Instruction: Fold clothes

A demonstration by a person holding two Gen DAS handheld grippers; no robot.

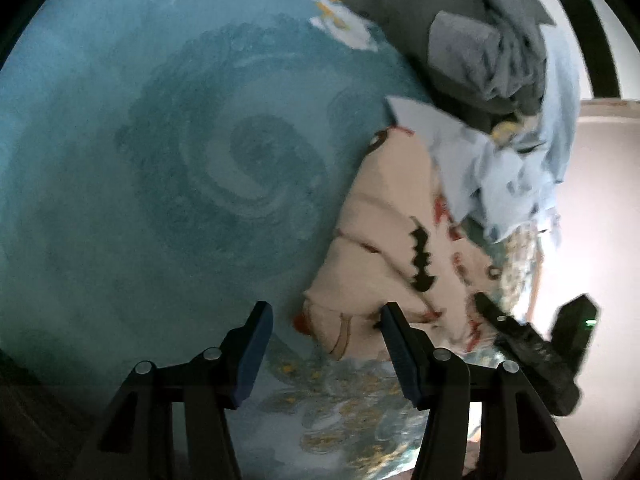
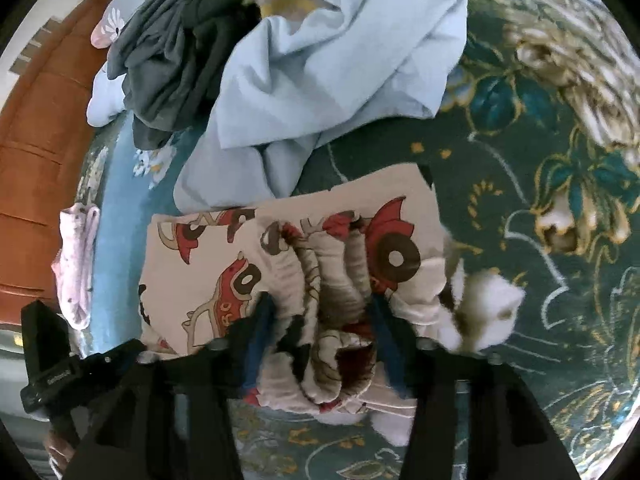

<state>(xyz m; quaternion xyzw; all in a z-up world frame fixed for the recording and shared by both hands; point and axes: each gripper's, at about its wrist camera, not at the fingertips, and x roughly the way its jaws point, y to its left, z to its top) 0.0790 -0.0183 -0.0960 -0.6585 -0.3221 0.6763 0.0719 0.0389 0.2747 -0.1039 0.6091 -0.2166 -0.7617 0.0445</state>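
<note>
Right gripper (image 2: pixel 320 312): pointed steeply down, jaws drawn in around a bunched fold of the cream printed garment (image 2: pixel 280 248), blue pads pressed into the cloth on both sides.
Left gripper (image 1: pixel 326 332): jaws parted about halfway, nothing between them; right finger (image 1: pixel 400 344) overlapping the near corner of the cream garment (image 1: pixel 384 240) in that view, contact not certain.
Cream printed garment: partly folded, lying flat on the bedspread with red and brown cartoon prints facing up; near edge gathered into ridges inside the right gripper.
Light blue shirt (image 2: pixel 320 72): crumpled, just beyond the cream garment and overlapping its far edge.
Dark grey garment (image 2: pixel 180 40): heaped on and beside the blue shirt, on the far side of the pile.
Pink garment (image 2: pixel 76 264): small, lying alone to the left of the cream one in the right wrist view, near the bed's edge.
Bedspread (image 1: pixel 160 160): teal with a swirl pattern under the left gripper; darker green with gold and white flowers to the right of the clothes in the right wrist view.
Wooden furniture (image 2: pixel 40 160): reddish-brown panel past the bed's edge at far left of the right wrist view.
Sharpness: both views somewhat blurred, fine print on the clothes not readable.
</note>
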